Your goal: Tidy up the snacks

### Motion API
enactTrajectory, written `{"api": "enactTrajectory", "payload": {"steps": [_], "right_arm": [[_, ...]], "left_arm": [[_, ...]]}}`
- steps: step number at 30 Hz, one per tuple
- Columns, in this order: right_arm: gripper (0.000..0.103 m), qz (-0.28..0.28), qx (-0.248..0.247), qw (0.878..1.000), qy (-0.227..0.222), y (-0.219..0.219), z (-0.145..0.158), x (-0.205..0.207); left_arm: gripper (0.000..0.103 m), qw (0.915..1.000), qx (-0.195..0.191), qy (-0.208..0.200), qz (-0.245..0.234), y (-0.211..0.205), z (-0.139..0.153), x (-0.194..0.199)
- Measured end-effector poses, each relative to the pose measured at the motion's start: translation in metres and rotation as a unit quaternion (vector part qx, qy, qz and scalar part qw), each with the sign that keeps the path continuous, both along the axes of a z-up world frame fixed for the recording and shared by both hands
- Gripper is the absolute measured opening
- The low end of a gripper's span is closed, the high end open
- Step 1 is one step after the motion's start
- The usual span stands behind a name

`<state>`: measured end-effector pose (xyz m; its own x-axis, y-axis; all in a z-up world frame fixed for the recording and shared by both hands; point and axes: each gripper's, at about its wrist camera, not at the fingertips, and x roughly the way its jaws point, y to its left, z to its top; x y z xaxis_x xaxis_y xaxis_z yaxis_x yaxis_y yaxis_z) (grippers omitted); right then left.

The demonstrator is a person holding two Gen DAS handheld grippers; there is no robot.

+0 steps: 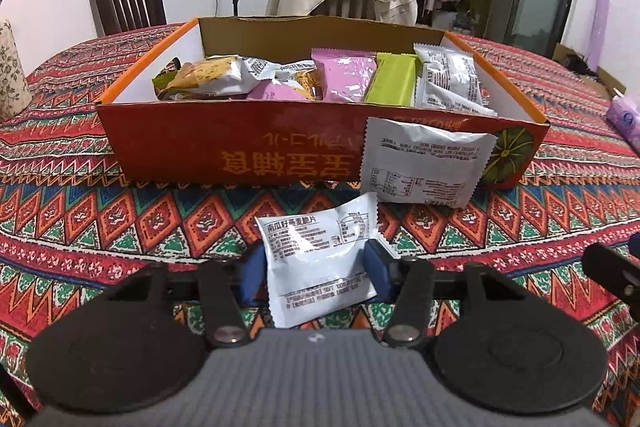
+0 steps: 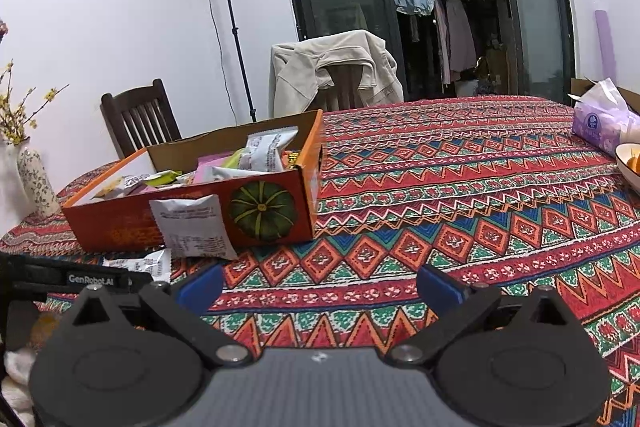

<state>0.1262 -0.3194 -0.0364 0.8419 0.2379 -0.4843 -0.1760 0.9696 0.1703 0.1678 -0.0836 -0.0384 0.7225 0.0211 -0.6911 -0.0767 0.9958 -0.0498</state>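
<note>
The left tongs (image 1: pixel 316 273) pinch a white snack packet (image 1: pixel 320 265) between both blue fingers, just in front of the orange box (image 1: pixel 240 143) of snacks on the tabletop (image 1: pixel 120 223). A second white packet (image 1: pixel 424 163) leans on the box front. The right tongs (image 2: pixel 318 285) gape wide, holding nothing. Only the right view shows the bowl (image 2: pixel 628 163), cut off at the edge.

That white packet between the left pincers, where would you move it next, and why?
Probably lift it forward over the box wall. The left gripper is shut on the white packet, just short of the red snack box, where other snacks already lie. The right gripper is open.
</note>
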Motion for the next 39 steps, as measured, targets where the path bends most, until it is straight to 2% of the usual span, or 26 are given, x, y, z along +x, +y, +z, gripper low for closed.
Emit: {"api": "enactTrajectory", "payload": {"steps": [4, 8, 10, 14, 23, 39], "right_arm": [[0.103, 0.003, -0.011, 1.0, 0.001, 0.008, 0.002, -0.002], [0.103, 0.004, -0.023, 1.0, 0.001, 0.017, 0.004, -0.004], [0.103, 0.004, -0.028, 1.0, 0.001, 0.022, 0.005, -0.004], [0.103, 0.007, -0.039, 0.999, 0.0, 0.033, 0.007, -0.005], [0.103, 0.013, -0.056, 0.998, 0.003, 0.05, 0.007, -0.006], [0.103, 0.029, -0.063, 0.998, 0.002, 0.069, 0.009, -0.001]], "left_arm": [[0.043, 0.9998, -0.006, -0.016, -0.004, 0.007, 0.005, -0.007], [0.023, 0.9991, -0.017, -0.037, -0.014, 0.016, 0.011, -0.015], [0.02, 0.9984, -0.016, -0.051, -0.019, 0.019, 0.016, -0.021], [0.018, 0.9971, -0.014, -0.073, -0.017, 0.03, 0.024, -0.029], [0.013, 0.9951, -0.029, -0.095, -0.003, 0.059, 0.033, -0.039], [0.01, 0.9901, -0.036, -0.136, 0.0, 0.078, 0.047, -0.055]]}}
